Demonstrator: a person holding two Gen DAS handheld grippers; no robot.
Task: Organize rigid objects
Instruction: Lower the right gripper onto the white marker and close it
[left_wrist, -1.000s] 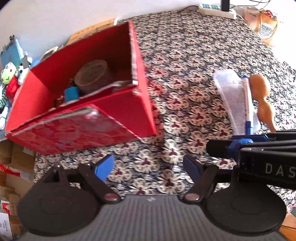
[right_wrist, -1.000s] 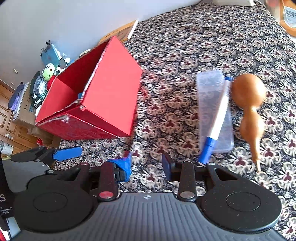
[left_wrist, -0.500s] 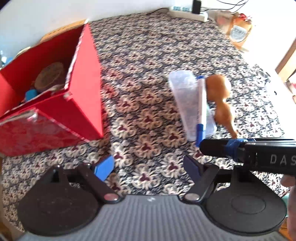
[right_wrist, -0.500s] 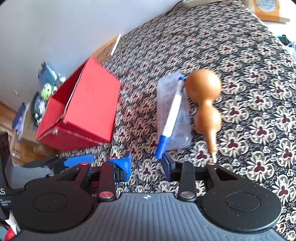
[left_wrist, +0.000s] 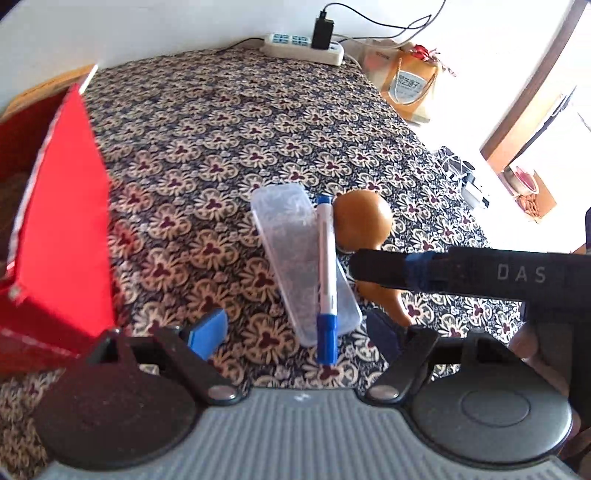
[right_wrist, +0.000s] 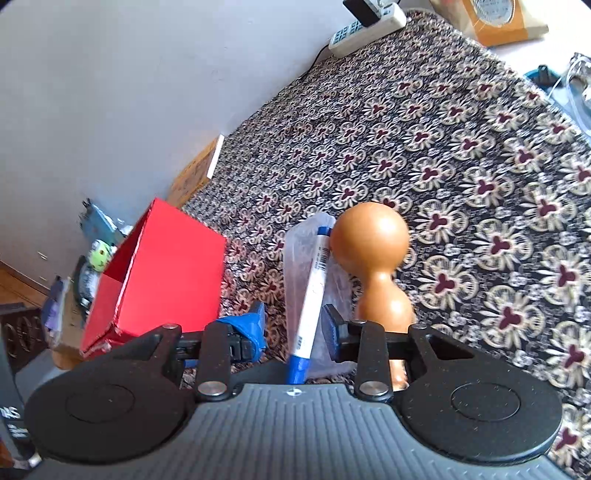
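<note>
A white marker with a blue cap (left_wrist: 325, 273) lies on a clear plastic case (left_wrist: 295, 254) on the patterned tablecloth. A brown wooden gourd (left_wrist: 364, 221) lies just right of them. All three also show in the right wrist view: marker (right_wrist: 310, 299), case (right_wrist: 301, 251), gourd (right_wrist: 373, 251). My right gripper (right_wrist: 293, 328) is open, its fingers on either side of the marker, not touching. My left gripper (left_wrist: 295, 332) is open and empty, just in front of the marker's cap. The red box (left_wrist: 55, 221) stands at the left.
A power strip (left_wrist: 301, 46) with a plug lies at the table's far edge. A brown paper bag (left_wrist: 410, 86) stands beyond the far right corner. Toys and clutter (right_wrist: 96, 251) lie beyond the red box (right_wrist: 162, 273). The tablecloth (left_wrist: 221, 122) reaches to the far edge.
Both grippers have swung right, away from the red box and towards the marker, case and gourd. The right gripper has moved in until its open fingers flank the marker.
</note>
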